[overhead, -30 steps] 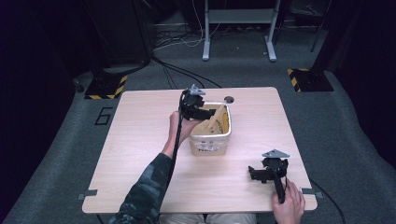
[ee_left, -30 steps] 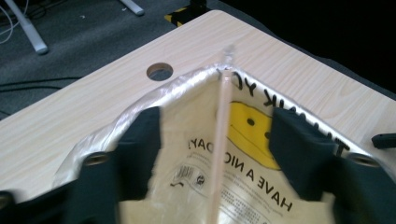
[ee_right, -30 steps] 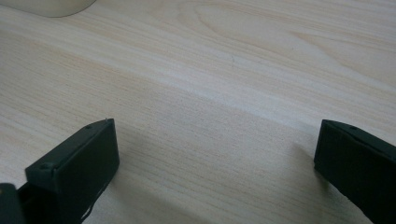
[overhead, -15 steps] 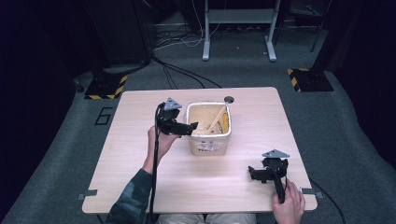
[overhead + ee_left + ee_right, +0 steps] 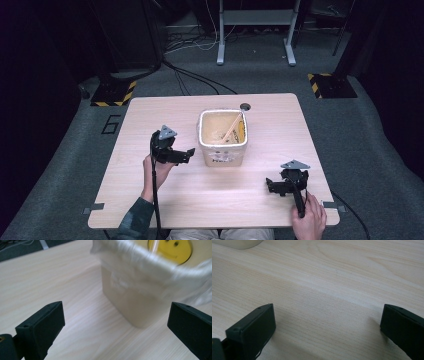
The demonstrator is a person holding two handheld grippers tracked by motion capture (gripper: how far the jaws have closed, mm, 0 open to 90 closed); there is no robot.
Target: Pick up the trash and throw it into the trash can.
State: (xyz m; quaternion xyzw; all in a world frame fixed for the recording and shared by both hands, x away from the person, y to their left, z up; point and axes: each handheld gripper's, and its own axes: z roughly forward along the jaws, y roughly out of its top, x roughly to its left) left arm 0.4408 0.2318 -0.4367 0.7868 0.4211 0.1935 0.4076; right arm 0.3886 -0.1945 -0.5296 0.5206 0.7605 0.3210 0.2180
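Left tongs wide, empty, jaws just opened, left of tub; stick leans inside. Right tongs wide, empty, parked on surface.

We count one tub on one table, one stick inside it, two grippers, left and right, and two hands.

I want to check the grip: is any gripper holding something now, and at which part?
Nothing is held. The left gripper stands open beside the lined bin, its jaws having just been opening; the right gripper is open over bare table.
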